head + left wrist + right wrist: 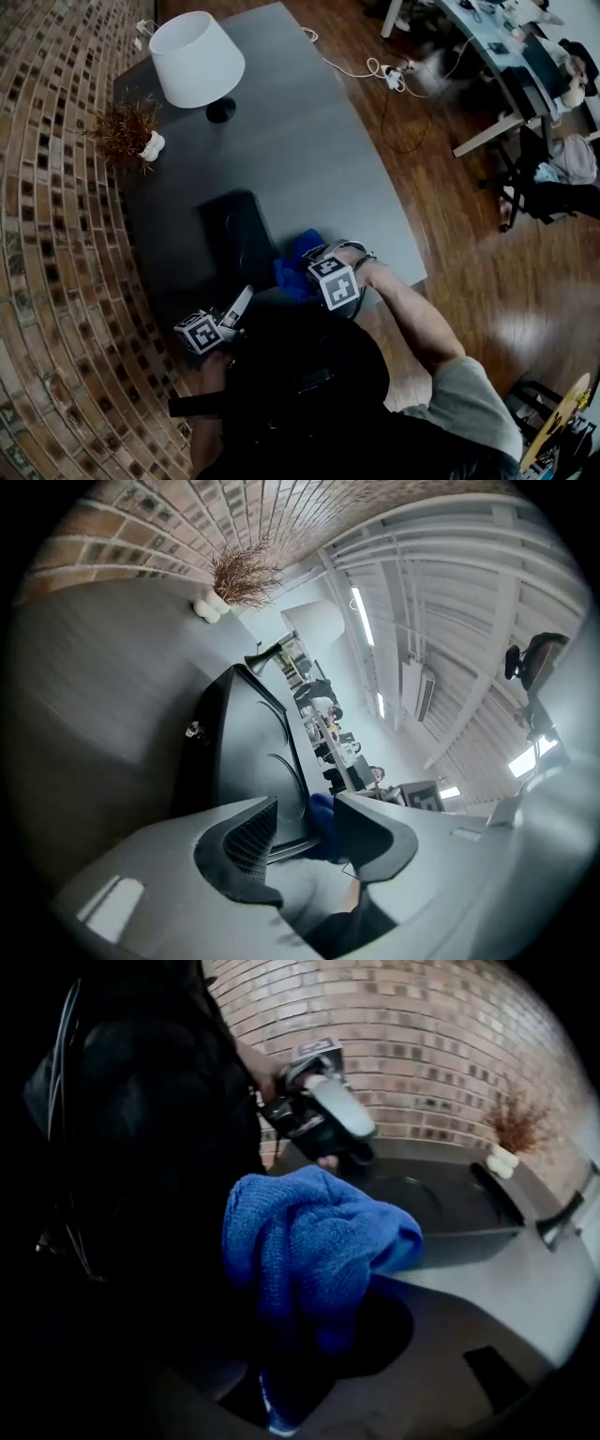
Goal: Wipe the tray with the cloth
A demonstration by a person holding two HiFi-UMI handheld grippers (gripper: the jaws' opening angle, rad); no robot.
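Note:
The black tray [230,230] lies on the dark grey table [309,141] close to its near edge. A blue cloth [295,264] is bunched at the tray's right near corner. My right gripper [309,269] is shut on it, and in the right gripper view the cloth [309,1241] covers the jaws of the right gripper [314,1327]. My left gripper [246,298] sits at the tray's near rim. In the left gripper view the left gripper [309,841] has the rim of the tray [244,752] between its jaws. The right gripper view shows the left gripper [356,1152] on the near end of the tray [441,1208].
A white-shaded lamp [197,61] and a dried plant in a white vase [127,127] stand at the table's far left. A brick wall [47,234] runs along the left side. Cables [375,70] and a desk [506,66] are on the wooden floor to the right.

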